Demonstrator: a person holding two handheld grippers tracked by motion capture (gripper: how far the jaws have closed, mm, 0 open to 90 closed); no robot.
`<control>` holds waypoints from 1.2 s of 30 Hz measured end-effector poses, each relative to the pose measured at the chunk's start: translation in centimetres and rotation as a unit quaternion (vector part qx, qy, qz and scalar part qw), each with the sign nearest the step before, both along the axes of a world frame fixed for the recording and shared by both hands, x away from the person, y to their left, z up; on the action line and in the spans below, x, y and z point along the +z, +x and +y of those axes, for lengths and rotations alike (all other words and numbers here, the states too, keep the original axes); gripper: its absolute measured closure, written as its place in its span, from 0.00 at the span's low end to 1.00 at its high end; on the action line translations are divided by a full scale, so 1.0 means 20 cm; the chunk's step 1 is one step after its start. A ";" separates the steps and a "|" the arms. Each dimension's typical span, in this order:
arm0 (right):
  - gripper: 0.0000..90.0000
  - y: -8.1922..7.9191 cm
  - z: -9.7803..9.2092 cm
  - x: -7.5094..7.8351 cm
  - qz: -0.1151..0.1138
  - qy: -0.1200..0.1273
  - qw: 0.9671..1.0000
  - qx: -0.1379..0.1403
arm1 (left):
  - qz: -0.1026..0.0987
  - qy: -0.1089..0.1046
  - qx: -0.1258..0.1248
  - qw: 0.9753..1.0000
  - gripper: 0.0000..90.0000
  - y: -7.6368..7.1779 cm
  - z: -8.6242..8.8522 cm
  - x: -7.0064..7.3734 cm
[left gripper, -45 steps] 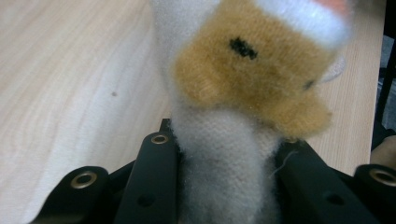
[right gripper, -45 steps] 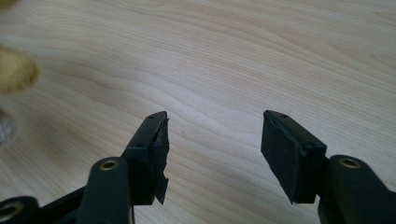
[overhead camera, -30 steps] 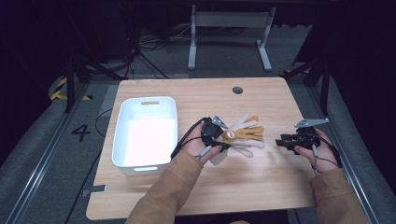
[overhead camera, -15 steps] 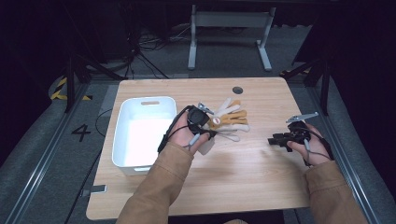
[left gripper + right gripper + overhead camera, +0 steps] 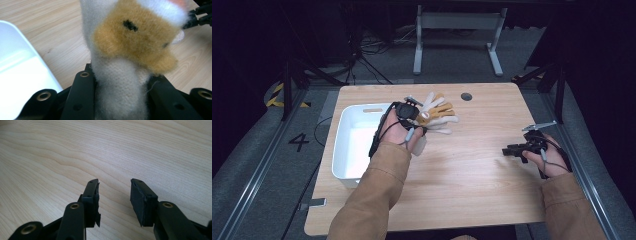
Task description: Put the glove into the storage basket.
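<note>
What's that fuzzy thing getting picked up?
A person holds a gripper in each hand at a wooden table. The left gripper is shut on a fuzzy white and tan glove, holding it next to a white bin. The right gripper is open with nothing between its jaws, off at the table's right side. The glove is not in the bin yet.

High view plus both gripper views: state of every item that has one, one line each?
left gripper: shut on the glove, off the table beside the bin's right edge.
glove: white and tan knit, clamped at the cuff, fingers fanned out.
right gripper: open, nothing between its jaws, low over bare wood.
white bin: upright, looks empty.
table: bare wood around both grippers.
</note>
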State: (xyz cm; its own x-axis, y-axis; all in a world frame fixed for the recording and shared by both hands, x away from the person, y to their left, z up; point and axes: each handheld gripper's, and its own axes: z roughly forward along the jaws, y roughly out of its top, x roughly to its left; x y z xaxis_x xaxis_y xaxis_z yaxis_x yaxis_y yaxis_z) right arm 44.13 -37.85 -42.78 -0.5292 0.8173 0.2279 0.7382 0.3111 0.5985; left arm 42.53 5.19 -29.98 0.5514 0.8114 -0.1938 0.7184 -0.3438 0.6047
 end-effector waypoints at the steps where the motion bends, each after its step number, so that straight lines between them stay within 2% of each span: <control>1: 0.65 0.00 0.00 0.00 0.002 -0.002 1.000 -0.001 | 0.004 -0.001 0.003 1.000 0.80 0.01 0.01 0.00; 5: 0.65 -0.01 0.00 0.00 0.002 0.000 1.000 0.000 | 0.018 -0.002 0.035 0.999 0.80 0.03 0.03 0.03; 9: 0.65 -0.02 0.01 0.01 -0.001 0.000 1.000 0.000 | 0.023 0.001 0.055 0.998 0.80 0.06 0.06 0.07; 16: 0.65 -0.01 -0.01 0.01 0.005 0.004 1.000 -0.005 | 0.038 -0.005 0.078 0.996 0.80 0.11 0.09 0.11; 20: 0.65 -0.02 -0.01 0.00 0.007 0.004 1.000 -0.006 | 0.047 -0.007 0.096 0.994 0.80 0.13 0.12 0.11; 24: 0.65 -0.02 -0.01 0.00 0.009 0.002 1.000 -0.006 | 0.060 -0.015 0.118 0.991 0.80 0.15 0.15 0.11; 26: 0.65 -0.02 0.00 0.00 0.010 0.001 1.000 -0.006 | 0.067 -0.020 0.134 0.989 0.80 0.15 0.17 0.11; 27: 0.65 -0.02 0.00 0.00 0.009 0.000 1.000 -0.004 | 0.074 -0.022 0.148 0.986 0.80 0.16 0.19 0.12; 30: 0.65 -0.02 0.00 0.00 0.008 0.002 1.000 -0.003 | 0.078 -0.022 0.153 0.985 0.80 0.17 0.20 0.11; 36: 0.64 -0.02 0.01 0.00 0.010 0.000 1.000 -0.004 | 0.089 -0.029 0.185 0.978 0.80 0.18 0.25 0.08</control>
